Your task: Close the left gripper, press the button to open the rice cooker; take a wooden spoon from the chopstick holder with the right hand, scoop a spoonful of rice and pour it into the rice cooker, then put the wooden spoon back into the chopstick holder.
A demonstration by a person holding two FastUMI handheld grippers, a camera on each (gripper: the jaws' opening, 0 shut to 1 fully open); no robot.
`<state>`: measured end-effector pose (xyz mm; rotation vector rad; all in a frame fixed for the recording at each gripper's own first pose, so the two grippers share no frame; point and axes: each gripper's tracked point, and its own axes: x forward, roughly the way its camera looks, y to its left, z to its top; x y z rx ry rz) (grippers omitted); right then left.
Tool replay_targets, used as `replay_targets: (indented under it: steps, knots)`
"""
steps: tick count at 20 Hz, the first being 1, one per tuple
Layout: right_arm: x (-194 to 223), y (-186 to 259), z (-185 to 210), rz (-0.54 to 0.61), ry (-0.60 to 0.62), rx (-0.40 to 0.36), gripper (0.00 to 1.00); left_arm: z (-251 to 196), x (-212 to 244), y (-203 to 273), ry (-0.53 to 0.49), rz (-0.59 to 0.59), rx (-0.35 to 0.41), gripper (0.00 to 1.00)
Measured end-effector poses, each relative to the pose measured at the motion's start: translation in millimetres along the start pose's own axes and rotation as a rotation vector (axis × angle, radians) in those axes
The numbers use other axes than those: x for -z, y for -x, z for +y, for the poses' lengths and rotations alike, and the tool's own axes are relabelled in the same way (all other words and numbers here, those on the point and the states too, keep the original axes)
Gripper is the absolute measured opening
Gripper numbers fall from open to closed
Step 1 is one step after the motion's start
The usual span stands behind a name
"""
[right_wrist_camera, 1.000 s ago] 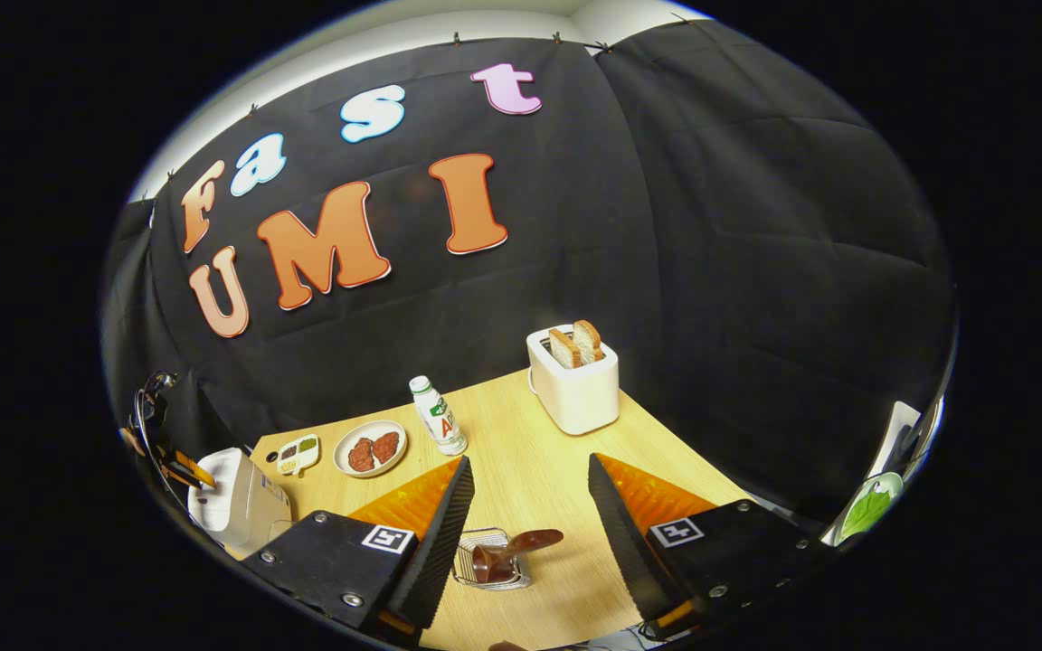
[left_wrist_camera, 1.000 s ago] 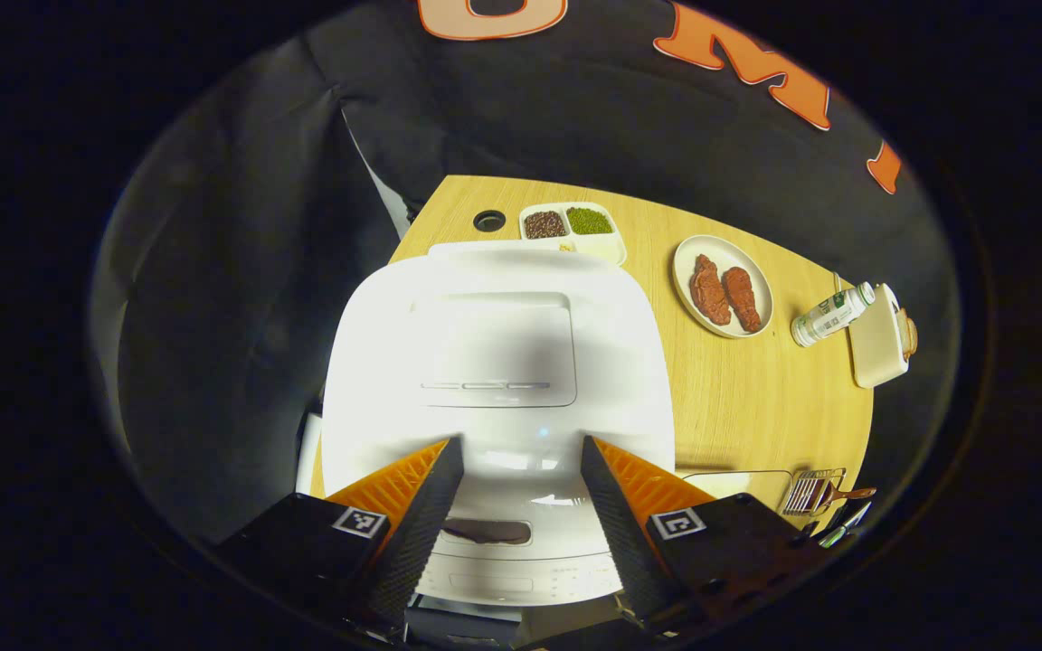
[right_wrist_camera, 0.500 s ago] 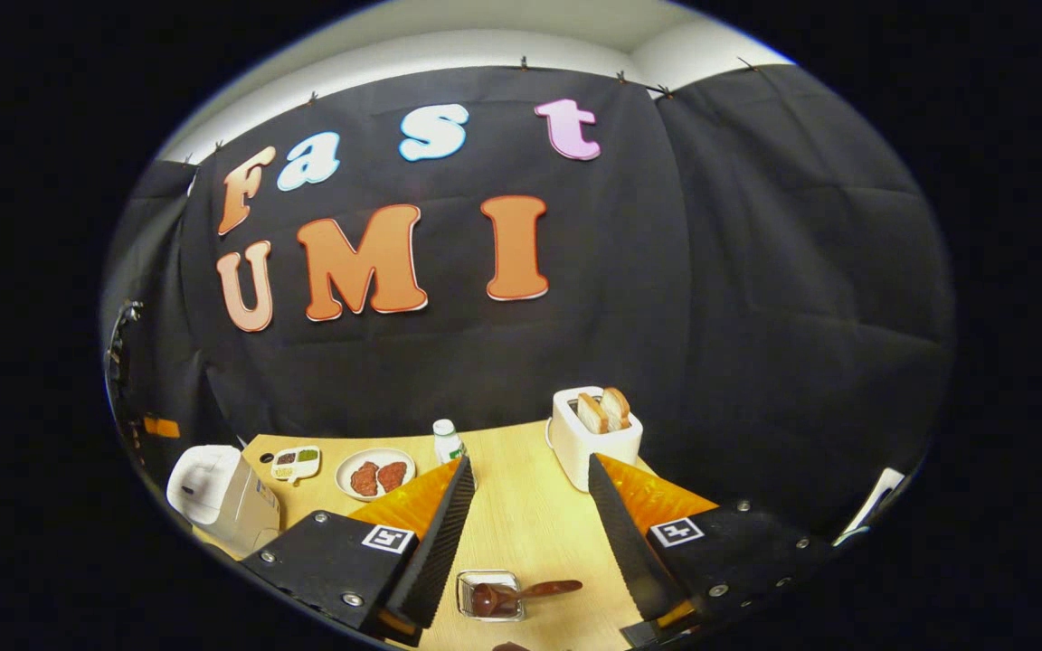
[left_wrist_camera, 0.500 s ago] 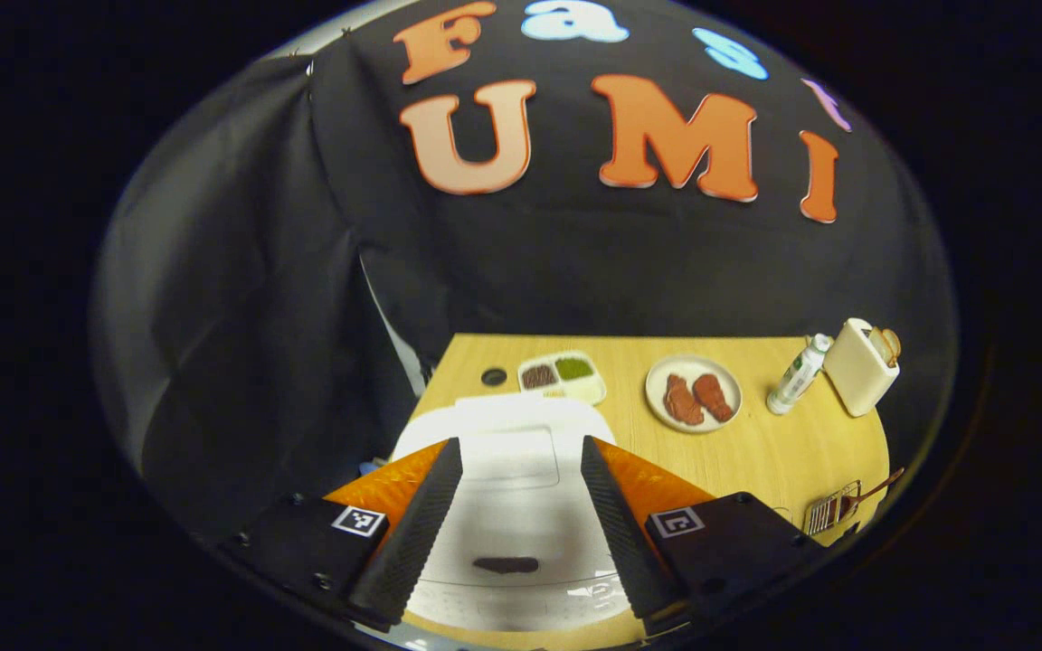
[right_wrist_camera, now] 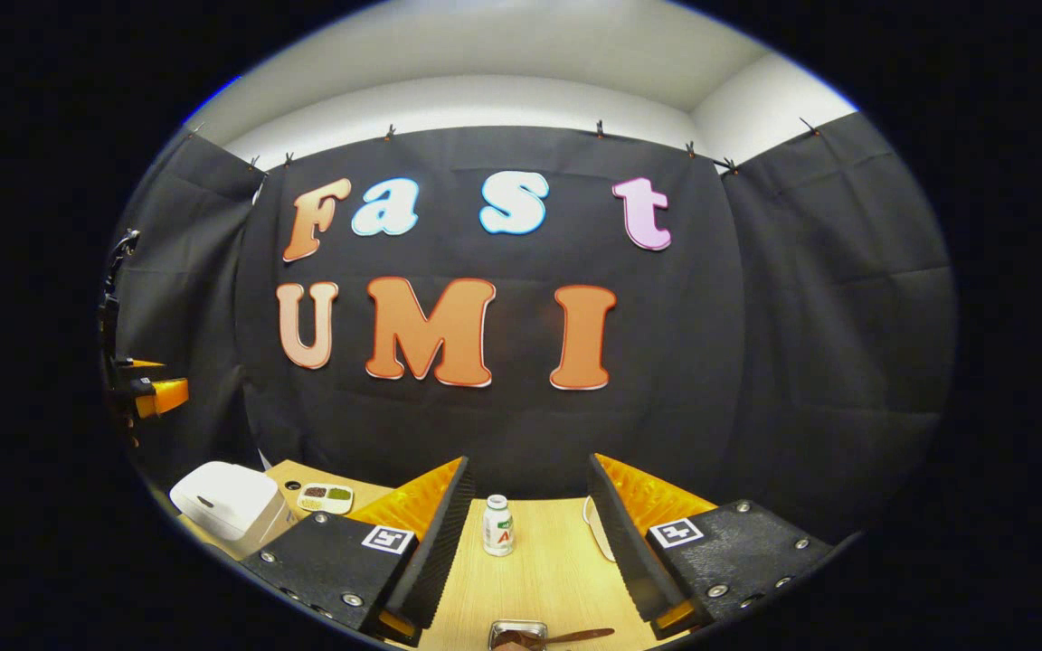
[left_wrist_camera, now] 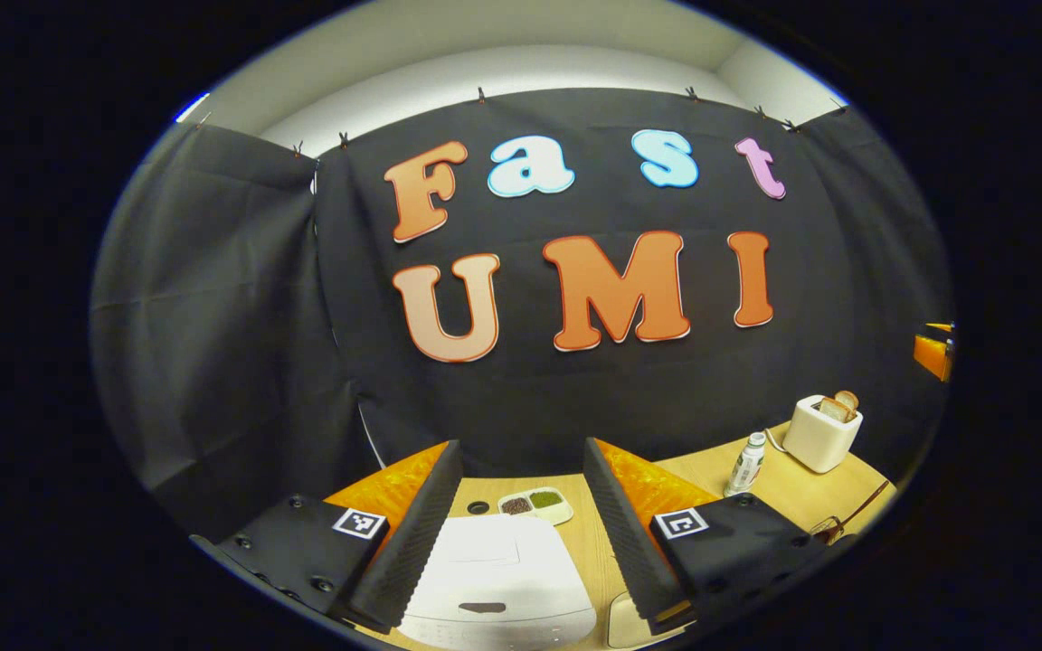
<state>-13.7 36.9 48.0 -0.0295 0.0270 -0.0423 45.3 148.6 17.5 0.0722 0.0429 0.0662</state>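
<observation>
The white rice cooker [left_wrist_camera: 494,588] sits low in the left gripper view with its lid down and a dark button slot [left_wrist_camera: 482,608] at its front. My left gripper [left_wrist_camera: 521,445] stands open above and behind it, holding nothing. In the right gripper view, the wire chopstick holder [right_wrist_camera: 518,635] with the wooden spoon [right_wrist_camera: 575,636] lies at the bottom edge, below my open, unloaded right gripper [right_wrist_camera: 528,459]. The cooker [right_wrist_camera: 224,499] is far left there. The holder [left_wrist_camera: 833,524] also shows at the right of the left gripper view.
On the wooden table [right_wrist_camera: 539,570] stand a small bottle [right_wrist_camera: 497,524], a divided tray of grains [left_wrist_camera: 535,504] and a white toaster with bread [left_wrist_camera: 821,432]. A pale dish [left_wrist_camera: 625,624] lies right of the cooker. The black cloth wall rises behind.
Both views have tilted up from the table toward the wall. The left gripper has pulled back and away from the cooker's top; the holder has slid to the right view's bottom edge.
</observation>
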Motion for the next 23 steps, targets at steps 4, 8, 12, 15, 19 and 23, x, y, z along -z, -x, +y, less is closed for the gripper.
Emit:
replay_targets:
  steps: [4,8,12,15,19,23]
  knots:
    - [-18,5,10,-0.085,0.034,-0.033,0.80,-16,-19,30,-0.008,-0.130,0.007,0.94]
    - [-22,9,14,-0.092,0.029,-0.048,0.80,-23,-30,55,0.020,-0.185,0.011,0.92]
    - [-31,13,14,-0.123,0.025,-0.053,0.81,-10,-33,74,0.066,-0.194,-0.021,0.94]
    - [-28,17,19,-0.102,0.019,-0.073,0.81,3,-39,81,0.095,-0.194,-0.045,0.94]
    - [-32,22,23,-0.094,0.030,-0.087,0.81,14,-52,86,0.056,-0.209,-0.077,0.94]
    - [-36,23,16,-0.092,0.055,-0.066,0.83,14,-41,86,0.050,-0.154,-0.093,0.98]
